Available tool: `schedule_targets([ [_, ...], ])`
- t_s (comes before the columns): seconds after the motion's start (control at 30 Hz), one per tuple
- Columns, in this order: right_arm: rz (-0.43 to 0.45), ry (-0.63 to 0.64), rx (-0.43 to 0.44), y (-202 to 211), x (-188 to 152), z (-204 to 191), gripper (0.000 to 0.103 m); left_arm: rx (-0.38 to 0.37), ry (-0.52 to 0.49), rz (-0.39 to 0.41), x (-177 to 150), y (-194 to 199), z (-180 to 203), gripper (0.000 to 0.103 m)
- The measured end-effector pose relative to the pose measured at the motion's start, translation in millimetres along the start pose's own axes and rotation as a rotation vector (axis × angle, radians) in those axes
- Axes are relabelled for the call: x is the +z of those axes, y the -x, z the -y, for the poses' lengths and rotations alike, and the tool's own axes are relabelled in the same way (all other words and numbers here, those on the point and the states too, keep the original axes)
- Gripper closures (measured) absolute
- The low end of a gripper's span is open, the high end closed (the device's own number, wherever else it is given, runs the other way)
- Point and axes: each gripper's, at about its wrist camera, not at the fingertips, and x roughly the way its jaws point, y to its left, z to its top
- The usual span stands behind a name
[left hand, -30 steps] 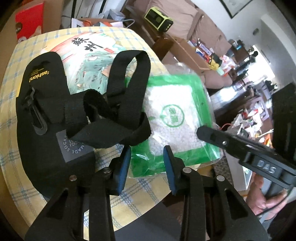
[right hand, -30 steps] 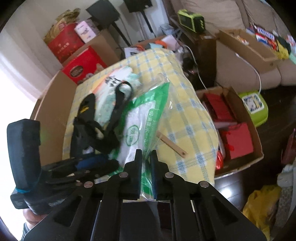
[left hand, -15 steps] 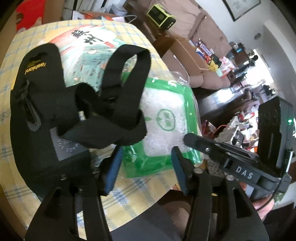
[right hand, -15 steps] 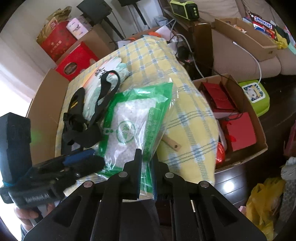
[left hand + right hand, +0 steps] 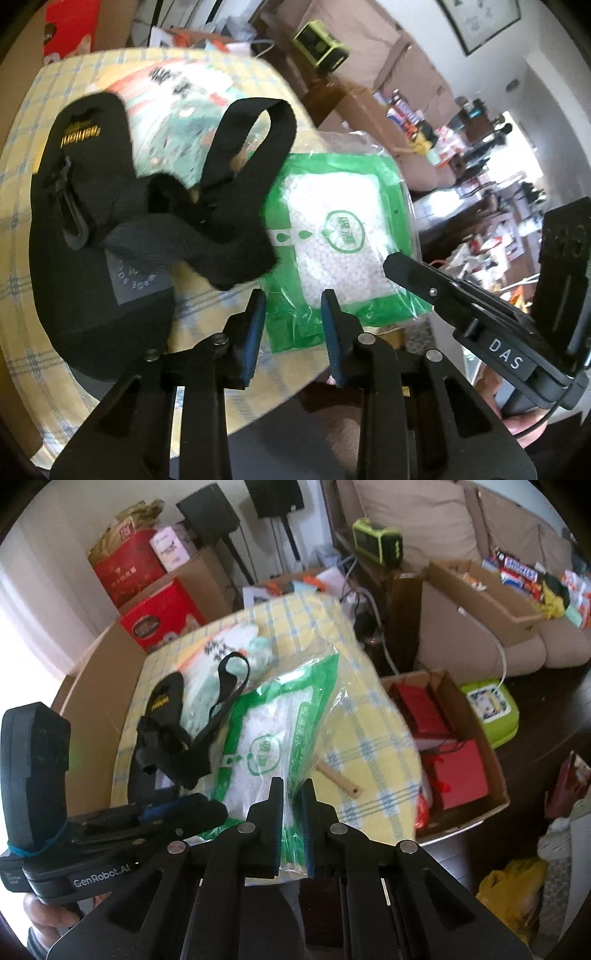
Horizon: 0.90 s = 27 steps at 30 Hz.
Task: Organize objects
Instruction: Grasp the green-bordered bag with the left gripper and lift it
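A green and clear bag of white grains (image 5: 332, 236) lies on the yellow checked table (image 5: 33, 110). My right gripper (image 5: 293, 794) is shut on the near edge of this bag (image 5: 266, 746) and lifts that edge. My left gripper (image 5: 290, 310) is open and empty, its fingertips just above the bag's near left corner. A black strapped pouch (image 5: 110, 229) lies left of the bag, its loop resting over the bag's edge; it also shows in the right wrist view (image 5: 173, 738). A printed flat pack (image 5: 177, 96) lies under the pouch.
A small wooden stick (image 5: 340, 779) lies on the table right of the bag. A cardboard box with red packets (image 5: 443, 746) stands on the floor to the right. Red boxes (image 5: 159, 613) and a sofa (image 5: 461, 535) lie beyond the table.
My right gripper has raised the bag's near edge and drawn it nearer. My left gripper has opened wider and drawn back from the pouch toward the bag's corner.
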Motion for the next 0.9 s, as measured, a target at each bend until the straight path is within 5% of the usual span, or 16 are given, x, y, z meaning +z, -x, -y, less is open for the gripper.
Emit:
schedule_targets([
  [0.27,0.090,-0.021,0.025,44,18,2,0.095,-0.119,-0.010,0.114,20,45,26,0.076],
  [0.5,0.131,0.017,0.098,65,31,-25,0.095,-0.125,-0.036,0.211,31,95,31,0.076],
  [0.57,0.116,0.025,0.193,65,33,-38,0.097,-0.188,-0.035,0.202,32,110,31,0.091],
  [0.63,0.099,0.055,0.216,63,33,-59,0.100,-0.137,-0.047,0.211,29,118,35,0.091],
  [0.73,0.120,0.140,0.126,53,34,-92,0.101,-0.083,-0.062,0.214,25,124,35,0.091],
  [0.9,0.030,0.133,0.037,-1,29,-82,0.100,0.042,0.015,0.169,25,108,2,0.091],
])
